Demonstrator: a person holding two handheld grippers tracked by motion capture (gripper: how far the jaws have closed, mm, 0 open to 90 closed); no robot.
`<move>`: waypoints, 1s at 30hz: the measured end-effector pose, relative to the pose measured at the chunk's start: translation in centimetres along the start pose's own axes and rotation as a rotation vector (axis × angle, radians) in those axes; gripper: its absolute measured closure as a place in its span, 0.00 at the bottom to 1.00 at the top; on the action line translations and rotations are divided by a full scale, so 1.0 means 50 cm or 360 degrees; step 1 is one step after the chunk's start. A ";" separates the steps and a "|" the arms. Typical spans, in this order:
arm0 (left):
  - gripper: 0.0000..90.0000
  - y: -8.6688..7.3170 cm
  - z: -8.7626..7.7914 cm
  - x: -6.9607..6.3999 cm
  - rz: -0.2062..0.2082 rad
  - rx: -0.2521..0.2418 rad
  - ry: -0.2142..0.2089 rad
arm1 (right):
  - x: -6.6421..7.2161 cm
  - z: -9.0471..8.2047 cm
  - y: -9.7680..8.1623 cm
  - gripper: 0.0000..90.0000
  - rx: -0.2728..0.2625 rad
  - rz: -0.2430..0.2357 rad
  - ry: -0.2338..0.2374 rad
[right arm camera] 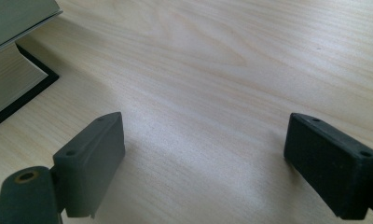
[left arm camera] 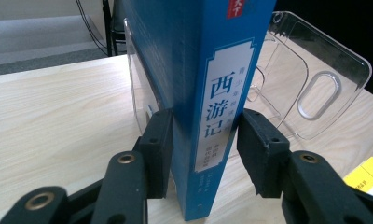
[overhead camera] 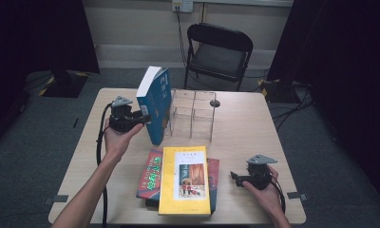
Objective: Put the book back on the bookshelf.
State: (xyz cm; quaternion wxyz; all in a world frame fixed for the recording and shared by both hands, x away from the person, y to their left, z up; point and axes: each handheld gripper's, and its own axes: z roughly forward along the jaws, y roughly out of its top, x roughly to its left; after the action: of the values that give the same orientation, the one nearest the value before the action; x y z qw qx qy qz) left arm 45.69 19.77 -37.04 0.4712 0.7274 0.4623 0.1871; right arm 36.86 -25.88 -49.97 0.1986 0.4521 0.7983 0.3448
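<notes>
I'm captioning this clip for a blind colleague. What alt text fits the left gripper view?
The left claw grips an upright blue book by its spine, one black jaw on each side, above a pale wooden table. A clear plastic book rack stands just behind the book.

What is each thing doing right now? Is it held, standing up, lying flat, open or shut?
Thick blue book: upright on its bottom edge, clamped at the spine.
Left gripper: shut on the blue book.
Right gripper: open, holding nothing.
Clear plastic book rack: standing, slots empty.
Yellow picture book: lying flat, closed, on top of the stack.
Red book: flat underneath.
</notes>
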 end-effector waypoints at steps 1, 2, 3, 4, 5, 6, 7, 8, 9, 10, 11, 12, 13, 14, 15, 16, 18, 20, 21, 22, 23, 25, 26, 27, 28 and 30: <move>0.64 0.000 0.000 -0.001 -0.0001 0.0001 -0.0002 | 0.000 0.000 0.000 0.13 -0.0001 -0.0001 0.0001; 0.64 -0.001 -0.001 -0.001 -0.0004 -0.0003 -0.0004 | 0.000 0.000 0.000 0.13 0.0000 0.0000 0.0000; 0.64 -0.002 -0.001 -0.002 -0.0008 -0.0003 -0.0009 | 0.000 0.000 0.000 0.13 0.0000 0.0001 -0.0001; 0.64 -0.003 -0.002 -0.003 -0.0003 -0.0004 -0.0023 | 0.000 0.000 0.000 0.13 0.0000 0.0000 -0.0001; 0.65 -0.005 -0.002 -0.003 0.0012 -0.0004 -0.0038 | 0.000 0.000 0.000 0.13 -0.0001 0.0002 -0.0001; 0.65 -0.007 -0.004 -0.003 0.0016 -0.0003 -0.0039 | 0.000 0.000 0.000 0.13 0.0000 0.0001 -0.0001; 0.65 -0.009 -0.005 -0.003 0.0010 -0.0004 -0.0034 | 0.000 0.000 0.000 0.13 0.0000 0.0002 -0.0001; 0.67 -0.009 -0.005 -0.003 -0.0005 -0.0008 -0.0029 | 0.000 0.000 0.000 0.13 -0.0001 0.0001 -0.0001; 0.64 -0.010 -0.006 -0.002 -0.0002 -0.0012 -0.0035 | 0.000 0.000 0.000 0.13 -0.0001 0.0001 -0.0001; 0.61 -0.011 -0.006 -0.002 -0.0004 -0.0022 -0.0030 | 0.000 0.000 0.000 0.13 -0.0002 0.0002 0.0000; 0.59 -0.011 -0.006 -0.001 -0.0015 -0.0021 -0.0002 | 0.000 0.000 0.000 0.13 -0.0001 0.0001 -0.0001; 0.58 -0.010 -0.005 0.001 -0.0019 -0.0013 -0.0018 | 0.000 0.000 0.000 0.13 -0.0001 0.0001 -0.0001; 0.59 -0.010 -0.005 0.003 -0.0012 -0.0009 -0.0023 | 0.000 0.001 0.000 0.13 -0.0002 0.0002 0.0000; 0.58 -0.010 -0.006 0.002 -0.0010 -0.0016 -0.0012 | 0.000 0.000 0.000 0.13 -0.0001 0.0001 -0.0001; 0.57 -0.012 -0.007 0.002 -0.0002 -0.0023 -0.0008 | 0.000 0.000 0.000 0.13 -0.0001 0.0001 0.0000; 0.56 -0.014 -0.006 0.003 -0.0008 -0.0016 -0.0017 | 0.000 0.000 0.000 0.13 -0.0002 0.0002 -0.0002; 0.53 -0.021 -0.008 0.002 -0.0012 -0.0006 -0.0043 | 0.000 0.000 0.000 0.13 -0.0001 0.0001 -0.0001; 0.52 -0.030 -0.012 -0.002 -0.0004 0.0006 -0.0041 | 0.000 0.000 0.000 0.13 -0.0002 0.0000 -0.0001; 0.51 -0.036 -0.016 -0.004 -0.0008 -0.0002 -0.0050 | 0.000 0.000 0.000 0.13 -0.0002 0.0002 -0.0002; 0.51 -0.041 -0.018 -0.006 -0.0013 -0.0001 -0.0060 | 0.000 0.000 0.000 0.13 -0.0001 0.0001 -0.0001; 0.51 -0.047 -0.022 -0.007 -0.0014 0.0012 -0.0058 | 0.000 0.000 0.000 0.13 -0.0002 0.0003 -0.0002; 0.51 -0.062 -0.031 -0.007 -0.0027 0.0033 -0.0097 | 0.002 0.001 0.001 0.14 -0.0002 0.0006 -0.0010; 0.53 -0.065 -0.032 -0.008 -0.0037 0.0030 -0.0099 | 0.004 0.001 0.002 0.16 -0.0004 -0.0006 -0.0005; 0.55 -0.065 -0.032 -0.008 -0.0037 0.0030 -0.0099 | 0.005 0.001 0.003 0.17 -0.0001 -0.0006 0.0000; 0.55 -0.074 -0.035 -0.010 -0.0047 0.0047 -0.0119 | 0.005 0.001 0.003 0.17 -0.0001 -0.0006 0.0000; 0.57 -0.089 -0.038 -0.013 -0.0039 0.0089 -0.0178 | 0.011 0.001 0.008 0.21 0.0014 -0.0017 0.0038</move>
State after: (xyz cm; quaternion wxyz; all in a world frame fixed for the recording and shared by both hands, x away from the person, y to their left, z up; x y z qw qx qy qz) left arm 41.79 20.76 -39.79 0.4781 0.7439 0.4492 0.1273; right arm 36.83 -25.26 -49.69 0.1891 0.4445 0.8045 0.3456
